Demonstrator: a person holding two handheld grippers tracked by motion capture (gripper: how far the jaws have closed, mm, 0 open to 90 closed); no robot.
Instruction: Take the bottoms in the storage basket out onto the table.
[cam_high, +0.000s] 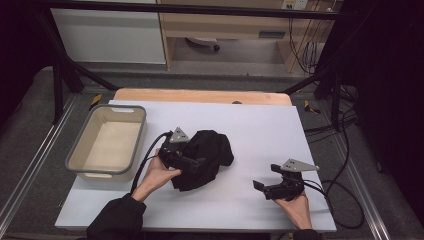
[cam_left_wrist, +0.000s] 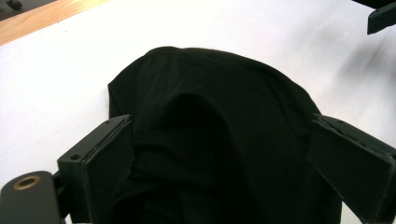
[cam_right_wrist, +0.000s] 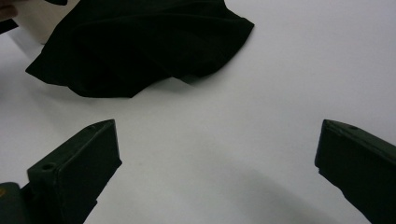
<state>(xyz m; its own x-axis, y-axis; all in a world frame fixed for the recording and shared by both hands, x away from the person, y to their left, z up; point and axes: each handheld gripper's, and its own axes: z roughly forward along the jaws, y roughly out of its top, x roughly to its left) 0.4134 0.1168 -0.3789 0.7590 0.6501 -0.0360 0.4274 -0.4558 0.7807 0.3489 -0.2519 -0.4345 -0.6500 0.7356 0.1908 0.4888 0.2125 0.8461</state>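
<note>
White table (cam_high: 240, 120), black cloth (cam_high: 207, 155) centre, left hand-held gripper (cam_high: 192, 162) wide astride it, right hand-held gripper (cam_high: 267, 187) wide, apart.

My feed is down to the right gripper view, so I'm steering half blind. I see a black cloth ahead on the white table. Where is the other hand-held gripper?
Observer: The left hand-held gripper is at the black cloth, jaws open with the bunched fabric between them.
Operator: Has it clamped yet?
Observer: No. In the left gripper view both jaws stand apart on either side of the cloth.
Operator: Anything else on the table?
Observer: A grey tub sits at the table's left edge, beyond the cloth from you.
Operator: And my own gripper?
Observer: The right hand-held gripper is open over bare table, apart from the cloth.
</note>
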